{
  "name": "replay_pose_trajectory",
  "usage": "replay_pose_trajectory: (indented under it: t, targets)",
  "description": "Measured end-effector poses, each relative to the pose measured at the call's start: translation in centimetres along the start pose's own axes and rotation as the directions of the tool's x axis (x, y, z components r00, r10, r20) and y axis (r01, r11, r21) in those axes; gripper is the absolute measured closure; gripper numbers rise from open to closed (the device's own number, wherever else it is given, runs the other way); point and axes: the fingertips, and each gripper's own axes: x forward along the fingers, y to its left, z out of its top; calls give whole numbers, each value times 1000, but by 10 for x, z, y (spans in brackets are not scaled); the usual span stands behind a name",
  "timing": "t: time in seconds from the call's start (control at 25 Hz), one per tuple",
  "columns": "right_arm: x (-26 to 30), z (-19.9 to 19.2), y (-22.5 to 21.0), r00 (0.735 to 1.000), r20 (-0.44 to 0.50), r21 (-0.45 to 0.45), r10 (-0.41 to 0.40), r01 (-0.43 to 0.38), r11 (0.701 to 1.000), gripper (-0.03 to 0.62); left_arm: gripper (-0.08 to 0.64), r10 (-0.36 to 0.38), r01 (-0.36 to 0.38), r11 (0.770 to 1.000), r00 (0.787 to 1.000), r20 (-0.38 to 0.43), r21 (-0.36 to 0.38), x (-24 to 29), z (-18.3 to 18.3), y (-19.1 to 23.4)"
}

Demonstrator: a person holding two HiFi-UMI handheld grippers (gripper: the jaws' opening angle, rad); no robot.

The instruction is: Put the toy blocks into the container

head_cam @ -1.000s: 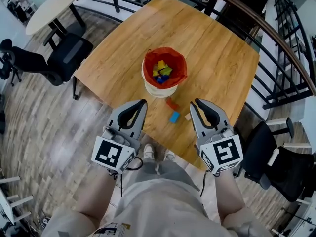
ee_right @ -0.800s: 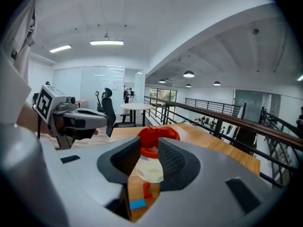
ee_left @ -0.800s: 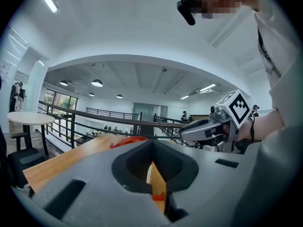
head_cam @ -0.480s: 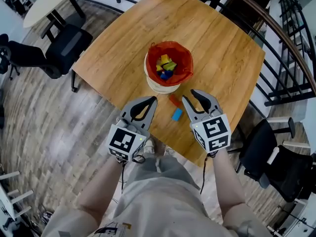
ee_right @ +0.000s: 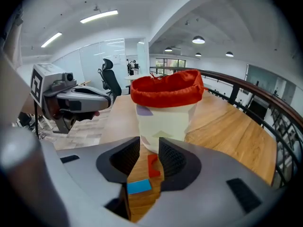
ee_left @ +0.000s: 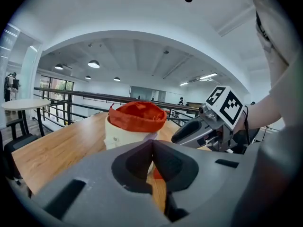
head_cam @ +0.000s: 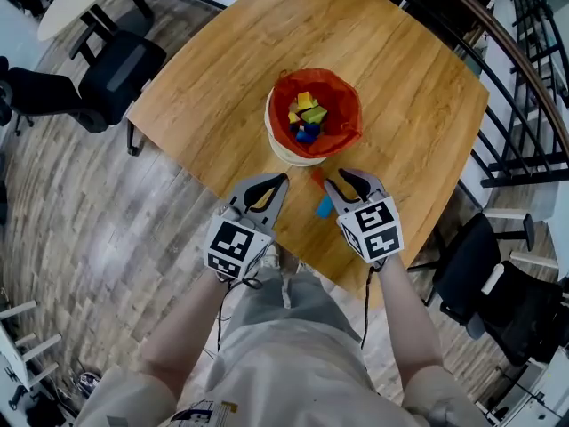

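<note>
A white container (head_cam: 298,152) with a red liner stands mid-table and holds several coloured blocks (head_cam: 307,118). On the table just in front of it lie a red block (head_cam: 316,178) and a blue block (head_cam: 324,206). My left gripper (head_cam: 282,180) is shut and empty, low at the container's near left. My right gripper (head_cam: 340,181) is open, its jaws having just been opening. Nothing sits between its pads. In the right gripper view the red block (ee_right: 152,165) and blue block (ee_right: 139,186) show through the gap, on the wood below, with the container (ee_right: 166,112) just beyond.
The wooden table (head_cam: 213,78) has its near edge right under my hands. Black office chairs stand at the left (head_cam: 98,78) and the right (head_cam: 484,283). A dark railing (head_cam: 524,96) runs behind the table. A round white table (head_cam: 76,3) is far left.
Both grippers have come down and forward to the container's near side. The right gripper's jaws have parted; the left stayed shut.
</note>
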Motion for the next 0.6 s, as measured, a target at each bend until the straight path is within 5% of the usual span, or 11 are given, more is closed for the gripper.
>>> replay_pose_trajectory:
  t: [0.6]
  targets:
    - [72, -71, 3, 961, -263, 10, 82, -82, 997, 465, 548, 0, -6, 999, 991, -134, -43, 27, -71, 20]
